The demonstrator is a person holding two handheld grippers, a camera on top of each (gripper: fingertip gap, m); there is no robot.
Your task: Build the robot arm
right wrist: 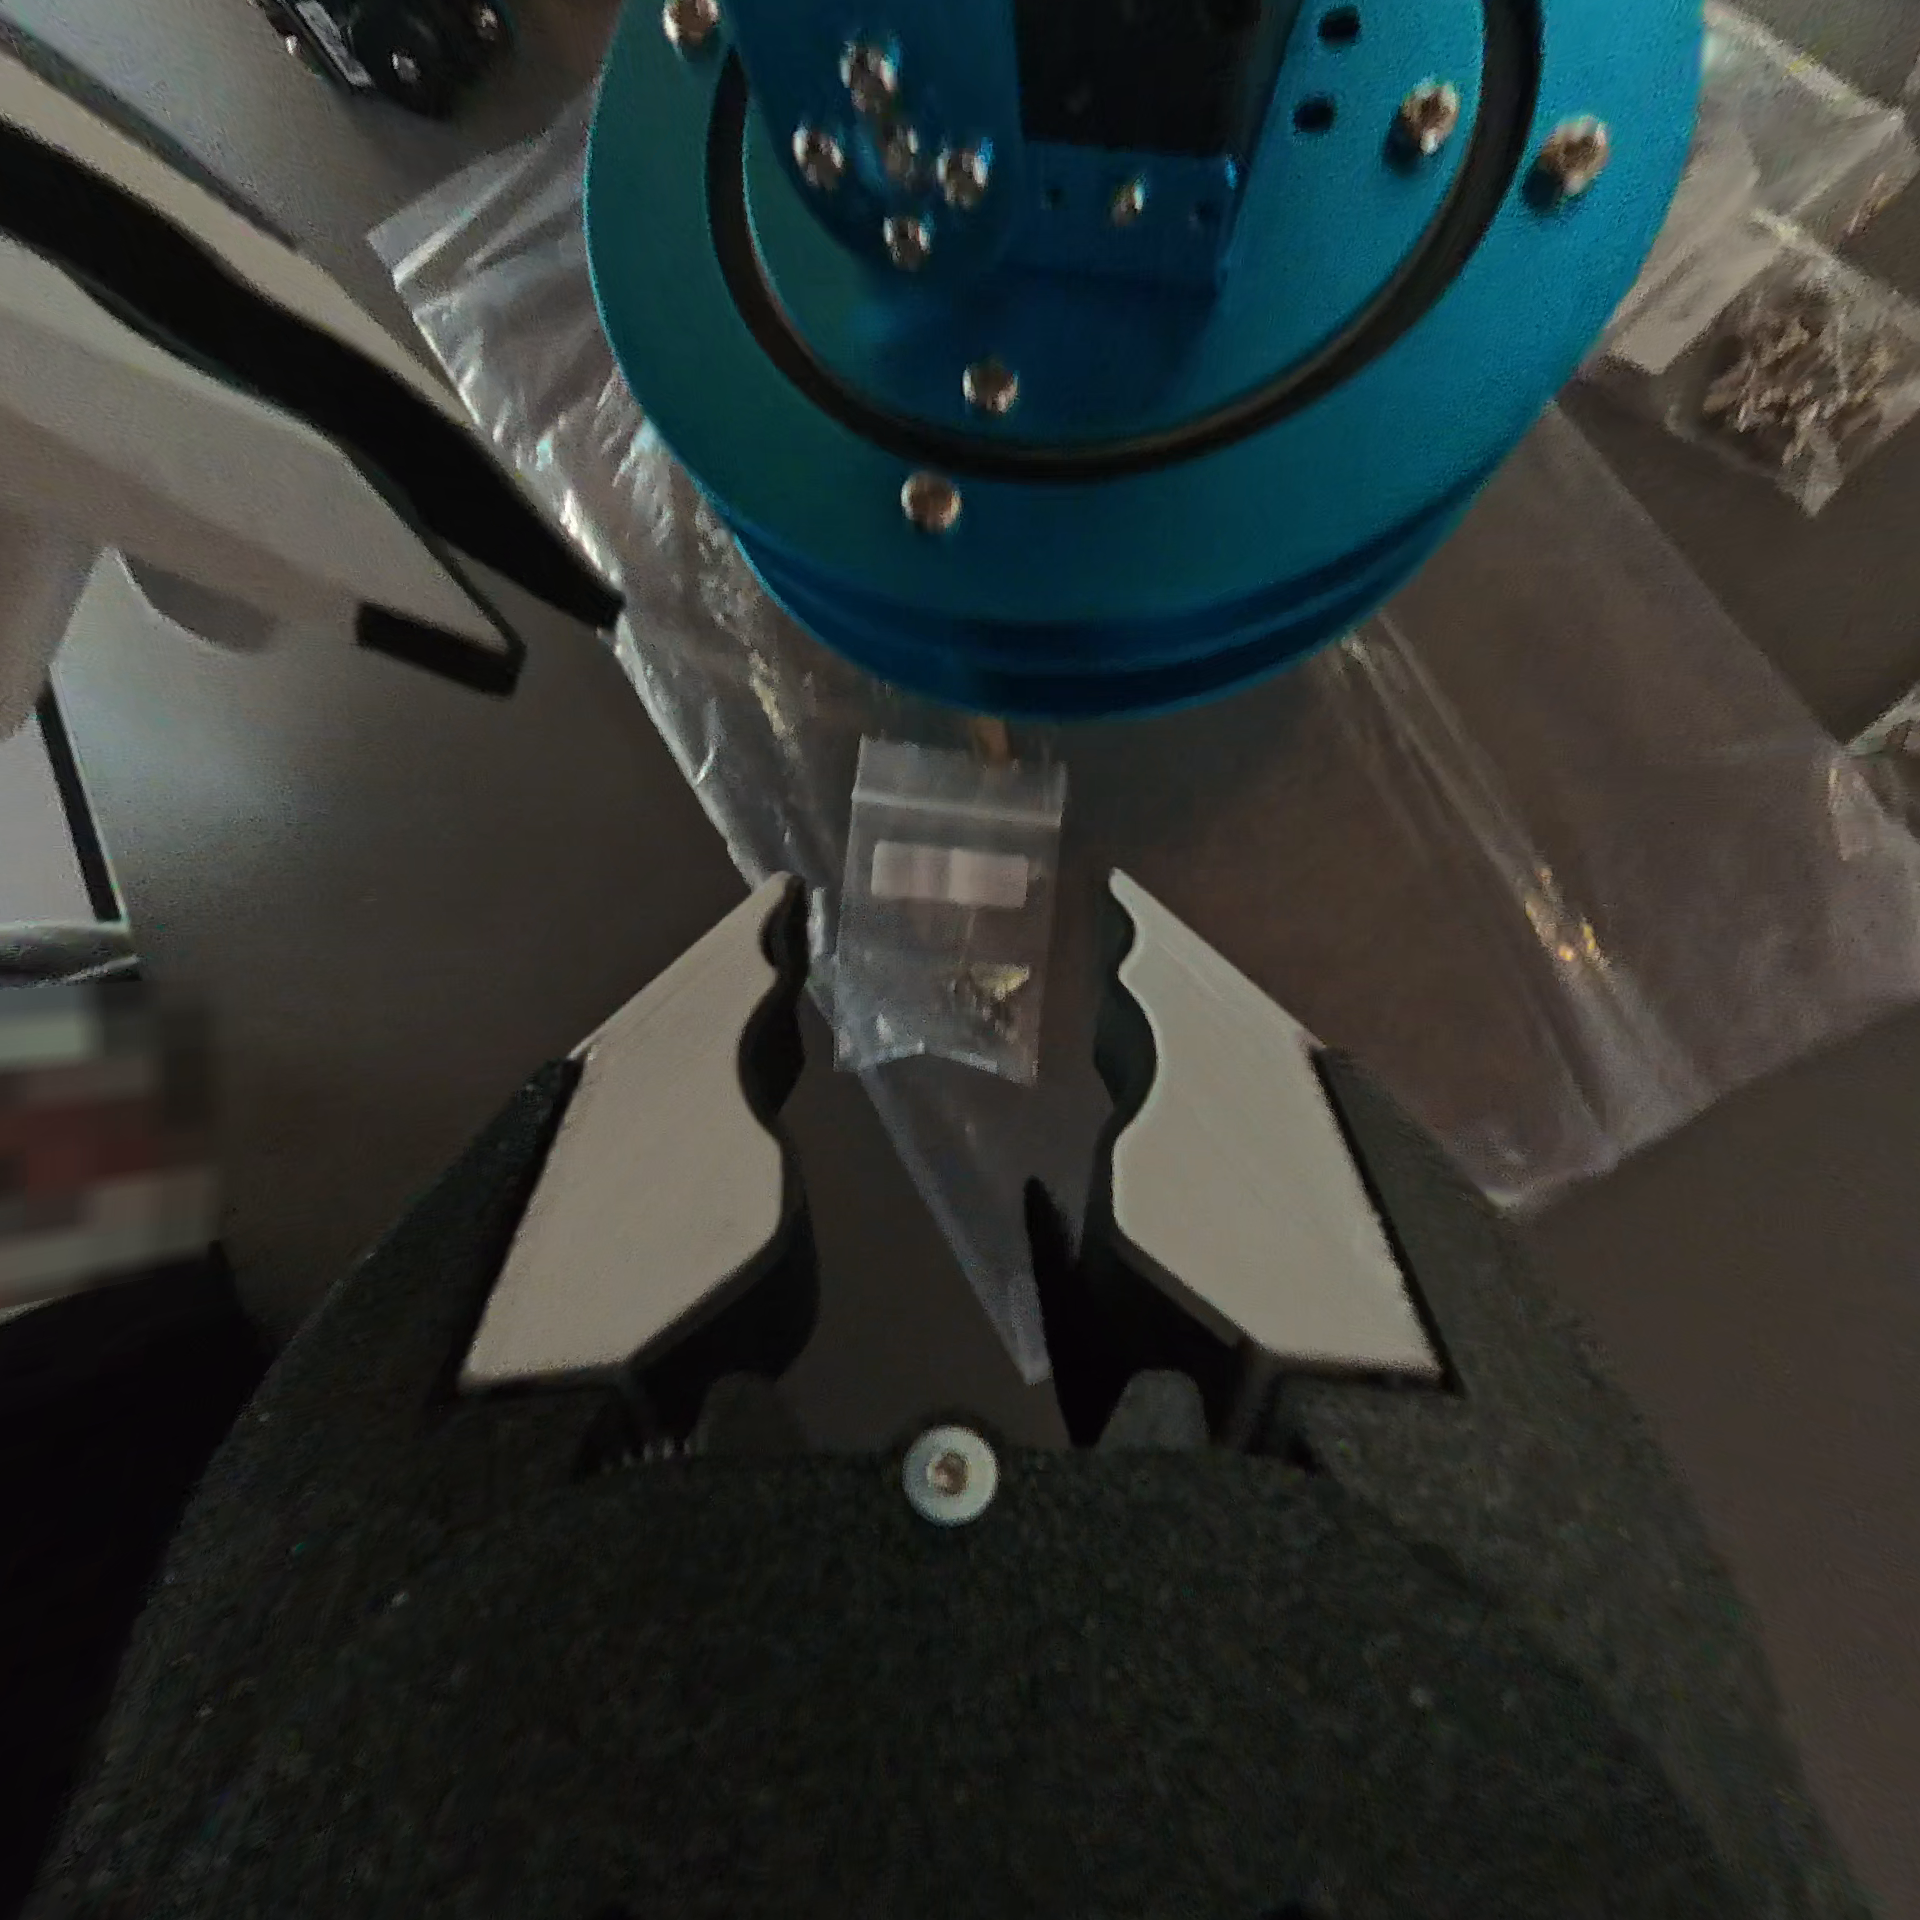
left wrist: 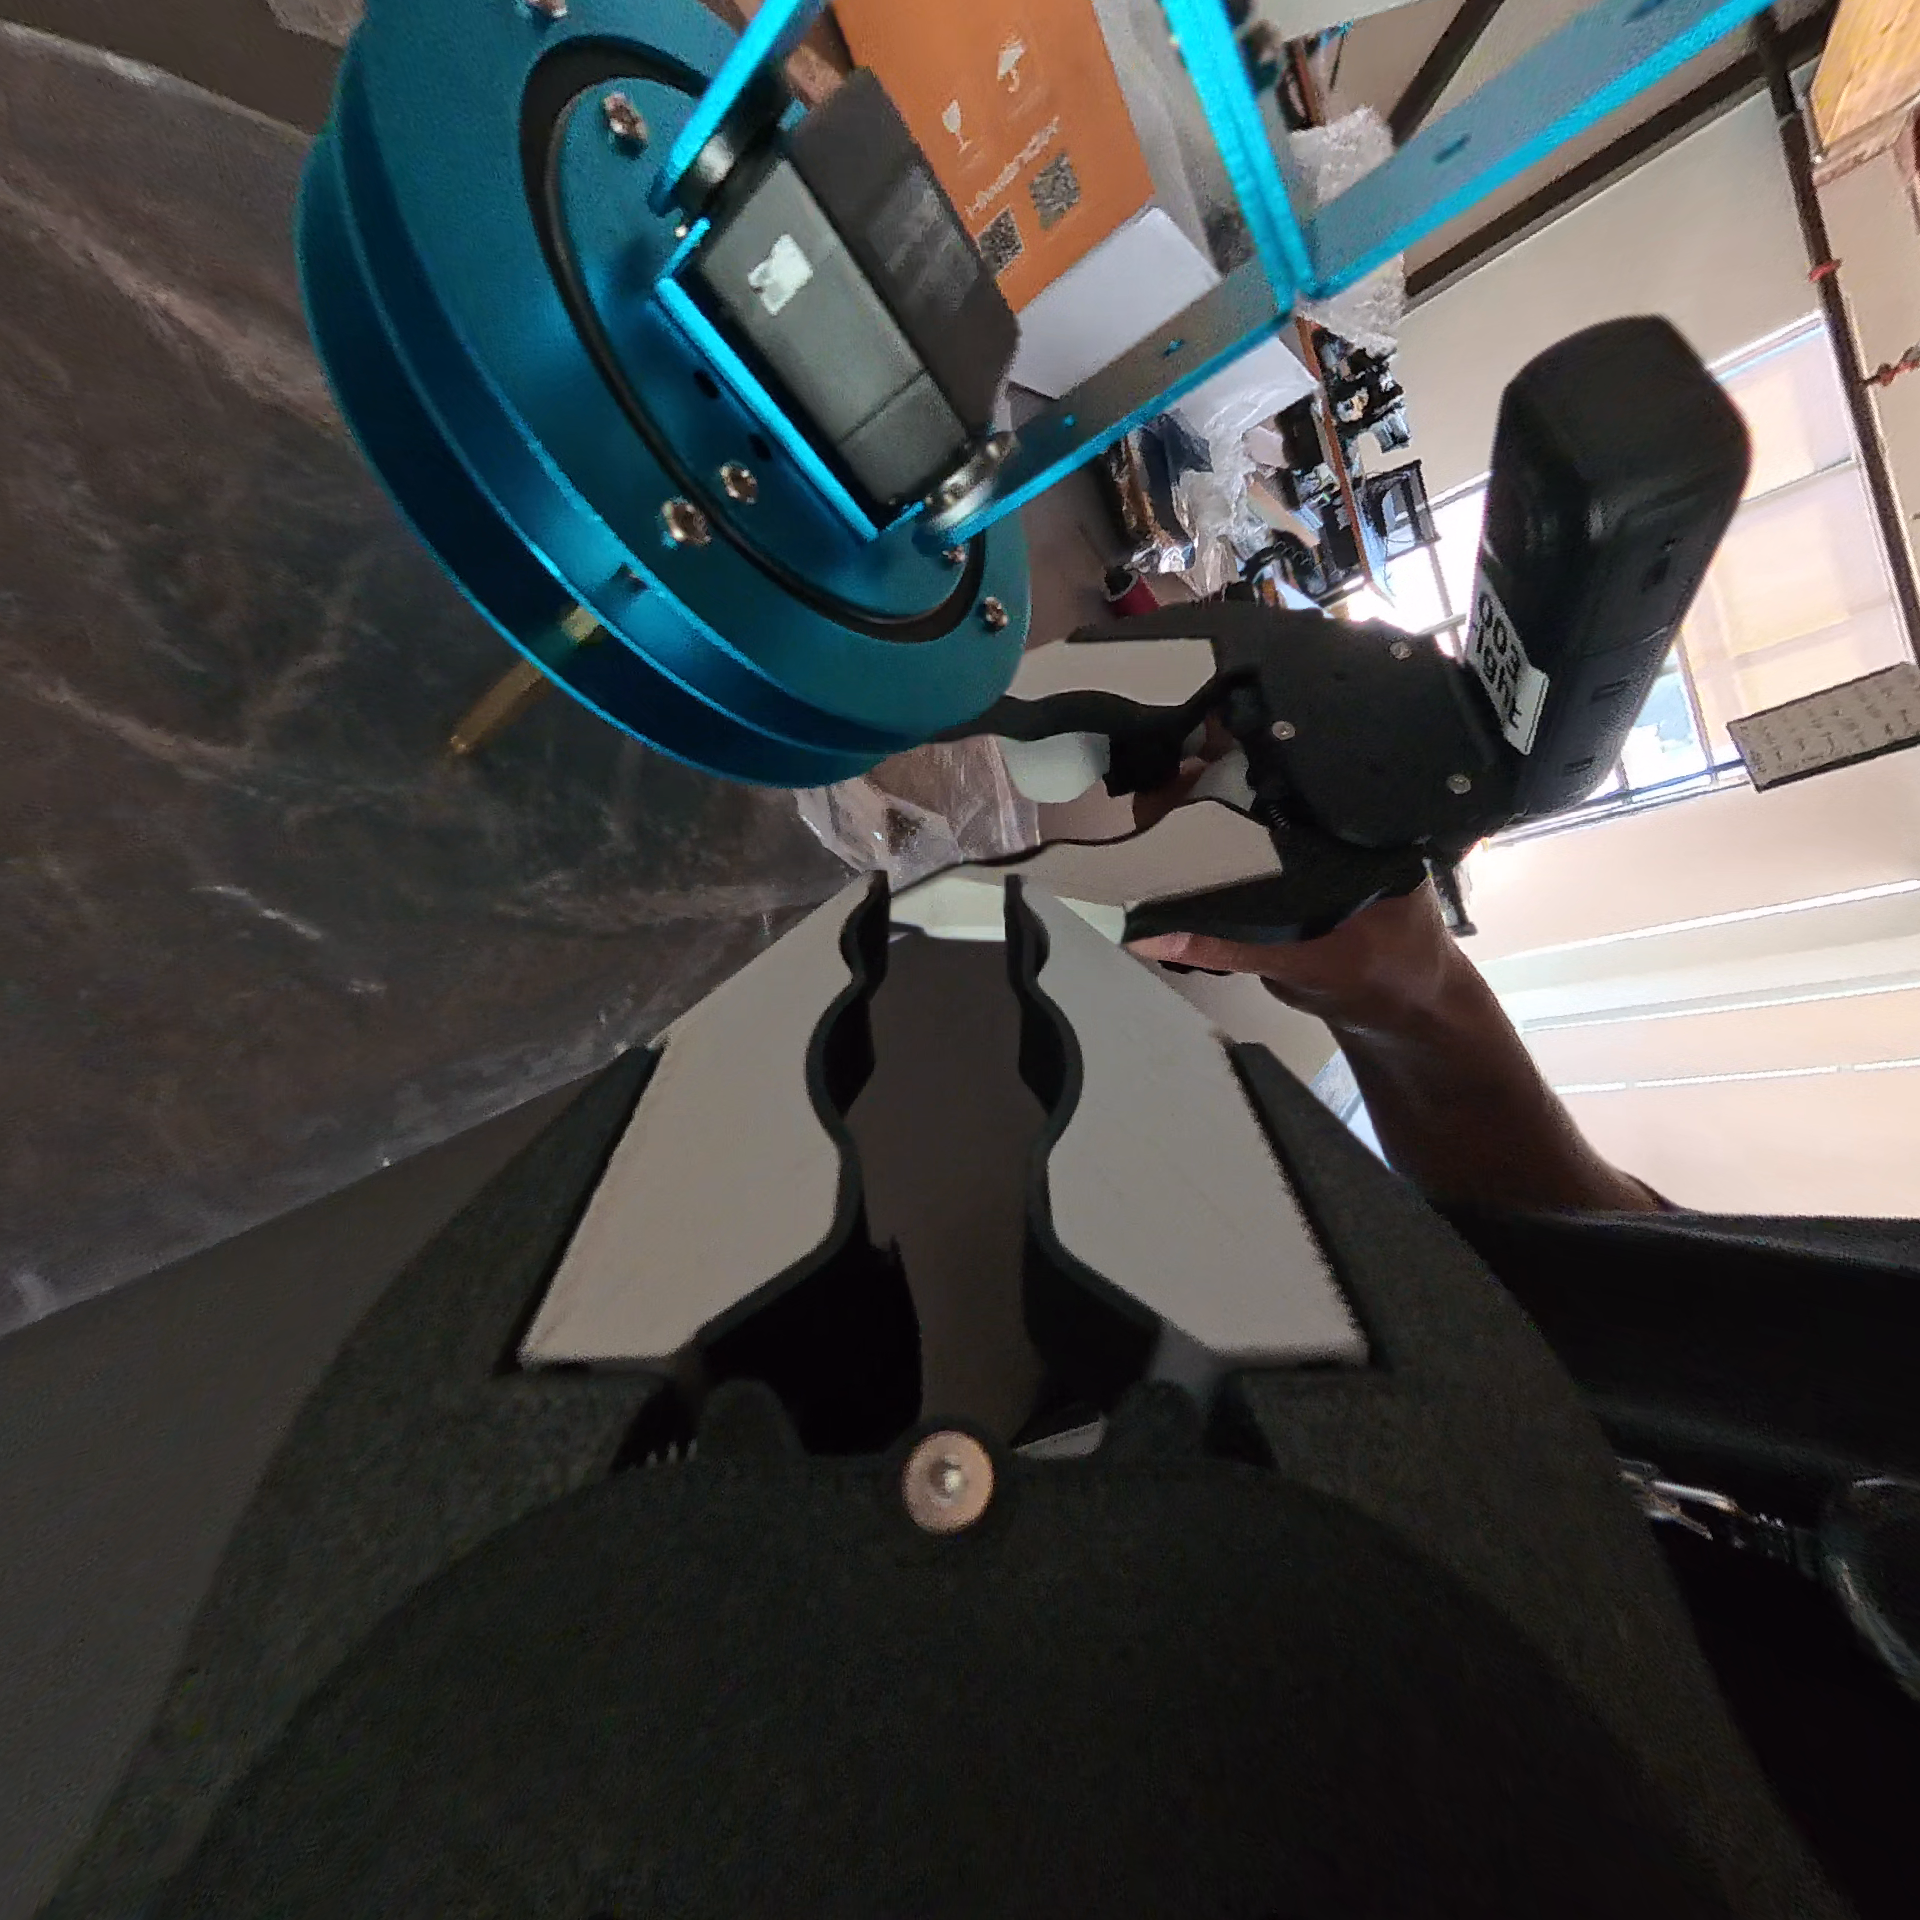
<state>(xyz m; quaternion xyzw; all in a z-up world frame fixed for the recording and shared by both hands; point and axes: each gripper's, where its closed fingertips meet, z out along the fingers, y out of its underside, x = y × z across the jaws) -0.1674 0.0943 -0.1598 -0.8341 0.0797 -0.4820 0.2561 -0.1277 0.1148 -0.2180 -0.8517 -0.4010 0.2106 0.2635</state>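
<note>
A blue round metal base [left wrist: 499, 436] carries a grey servo block [left wrist: 831, 343] in blue brackets; a brass standoff [left wrist: 509, 707] sticks out under it. My left gripper [left wrist: 945, 894] is narrowly open and empty, apart from the base, which is up and to the left. My right gripper [left wrist: 1049, 675], held by a hand, has its fingers at the base's rim. In the right wrist view my right gripper [right wrist: 951, 883] is open, with a small clear zip bag of screws [right wrist: 940, 935] lying between its fingertips, untouched. The blue base [right wrist: 727, 312] hangs just beyond the bag.
Clear plastic bags [right wrist: 1455, 883] cover the grey table, one holding many small screws [right wrist: 1787, 374]. A white piece with a black edge [right wrist: 208, 468] is at the left. A crinkled plastic sheet [left wrist: 208, 623], an orange box [left wrist: 997, 114] and cluttered shelves [left wrist: 1340, 436] show in the left wrist view.
</note>
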